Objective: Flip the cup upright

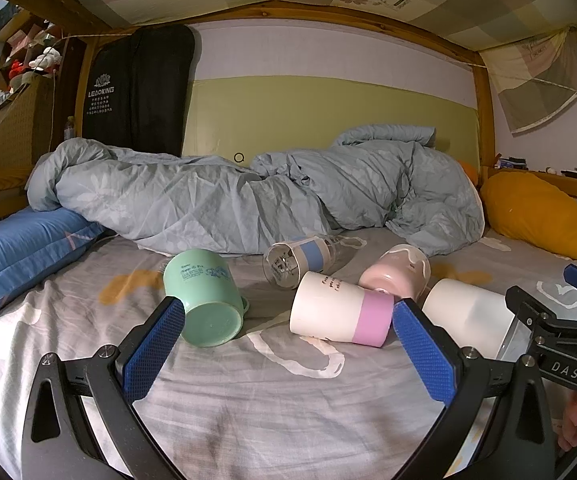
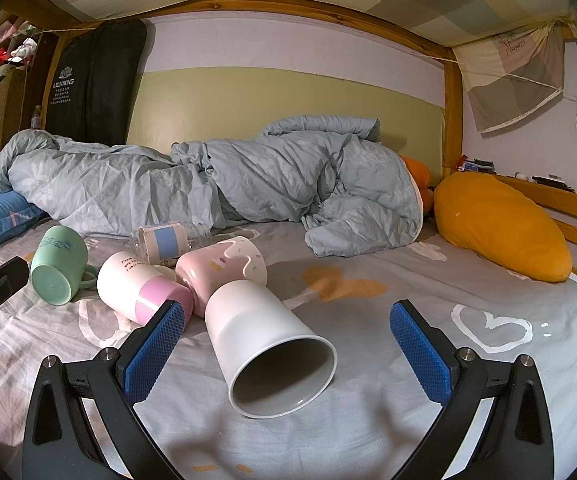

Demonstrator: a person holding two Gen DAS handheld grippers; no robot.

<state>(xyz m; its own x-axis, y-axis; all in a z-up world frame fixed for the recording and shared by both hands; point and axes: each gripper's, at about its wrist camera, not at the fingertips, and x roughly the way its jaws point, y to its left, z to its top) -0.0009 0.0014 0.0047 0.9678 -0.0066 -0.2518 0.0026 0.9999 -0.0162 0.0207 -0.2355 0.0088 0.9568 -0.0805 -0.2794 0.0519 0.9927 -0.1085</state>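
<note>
Several cups lie on their sides on the grey bedsheet. A plain white cup lies between my right gripper's open fingers, its mouth toward the camera; it also shows in the left wrist view. A white cup with a pink band, a green mug, a pink cup and a clear cup with a blue band lie behind. My left gripper is open and empty before the pink-banded cup. My right gripper is open.
A crumpled grey-blue duvet runs across the back of the bed. An orange pillow lies at the right, a blue pillow at the left. Wooden bed rails border the right side.
</note>
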